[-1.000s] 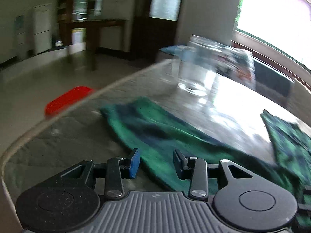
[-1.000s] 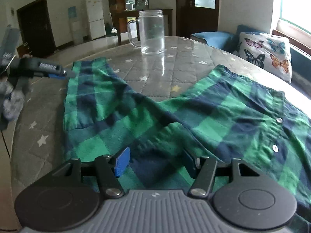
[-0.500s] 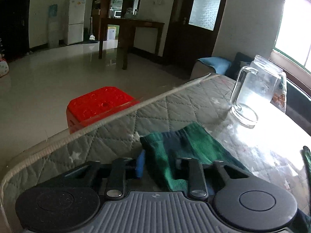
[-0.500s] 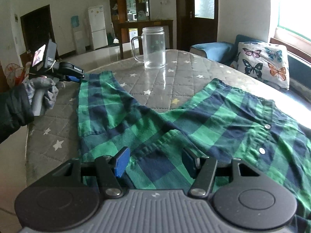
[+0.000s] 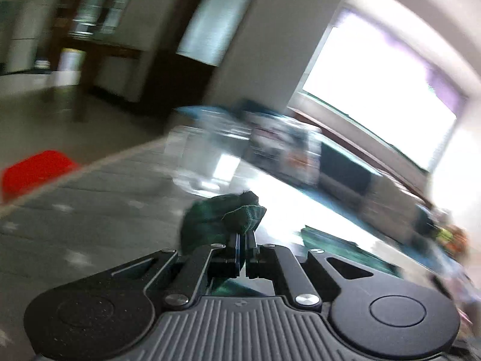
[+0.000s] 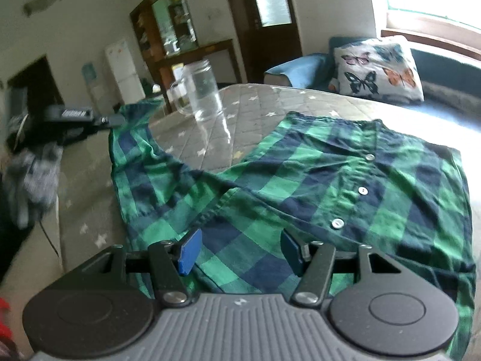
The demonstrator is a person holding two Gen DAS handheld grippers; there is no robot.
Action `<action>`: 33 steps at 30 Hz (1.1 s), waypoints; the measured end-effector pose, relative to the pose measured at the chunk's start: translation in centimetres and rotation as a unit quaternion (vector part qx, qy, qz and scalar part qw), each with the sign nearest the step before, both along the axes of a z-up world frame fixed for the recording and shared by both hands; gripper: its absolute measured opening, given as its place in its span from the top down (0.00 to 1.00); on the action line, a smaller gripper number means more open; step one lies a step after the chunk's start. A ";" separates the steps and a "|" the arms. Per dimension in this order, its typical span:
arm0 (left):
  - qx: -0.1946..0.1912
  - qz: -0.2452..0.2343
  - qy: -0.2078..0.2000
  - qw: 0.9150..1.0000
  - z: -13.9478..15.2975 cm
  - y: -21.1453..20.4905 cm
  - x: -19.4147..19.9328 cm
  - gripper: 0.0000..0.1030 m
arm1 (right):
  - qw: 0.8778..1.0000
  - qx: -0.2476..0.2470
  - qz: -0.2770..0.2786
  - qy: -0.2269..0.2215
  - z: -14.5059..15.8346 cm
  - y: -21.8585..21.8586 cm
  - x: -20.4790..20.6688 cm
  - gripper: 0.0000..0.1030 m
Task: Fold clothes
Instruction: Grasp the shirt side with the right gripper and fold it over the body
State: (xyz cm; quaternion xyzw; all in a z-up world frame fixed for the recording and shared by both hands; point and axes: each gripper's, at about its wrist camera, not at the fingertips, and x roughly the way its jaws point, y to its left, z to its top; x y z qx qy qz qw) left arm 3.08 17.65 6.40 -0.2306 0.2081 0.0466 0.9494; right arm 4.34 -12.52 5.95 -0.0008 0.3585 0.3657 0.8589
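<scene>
Shirt (image 6: 345, 186), green-and-navy plaid, lies spread on the quilted, star-printed surface (image 6: 258, 102), buttons up, and the big news is at its sleeve. The left tool (image 5: 244, 242) has gone from straddling the cuff half a second ago to being clamped tight on it: its pads are pressed together with a bunched wad of green cloth, the sleeve cuff (image 5: 237, 210), sticking out in front of them. The heavy blur in the left wrist view suggests that tool is swinging fast, so the sleeve fold looks under way.

From the right wrist view, the sleeve (image 6: 135, 156) runs from the shirt body away to the far left, its end lifted off the surface where the left tool meets it, beside the glass mug (image 6: 201, 93). The body's long axis runs along the button placket, from near centre up to the far right, collar end farthest away.

The right tool (image 6: 239, 254) hovers with its blue pads spread wide over the near hem, gripping nothing. A likely next call: carry the cuff across onto the body.
</scene>
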 end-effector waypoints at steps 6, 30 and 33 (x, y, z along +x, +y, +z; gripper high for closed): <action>0.022 -0.142 0.002 0.990 -0.8 -9.9 -0.2 0.97 | 0.995 0.081 -0.029 0.042 1.3 -3.5 0.5 0.42; 0.130 -0.211 0.044 0.968 -4.7 -14.4 -3.0 0.62 | 0.946 0.200 -0.061 0.249 -5.2 -2.4 5.1 0.93; 0.152 -0.154 0.043 0.975 -4.4 -12.5 -4.8 0.61 | 0.949 0.214 -0.059 0.225 -3.5 -2.8 5.0 0.93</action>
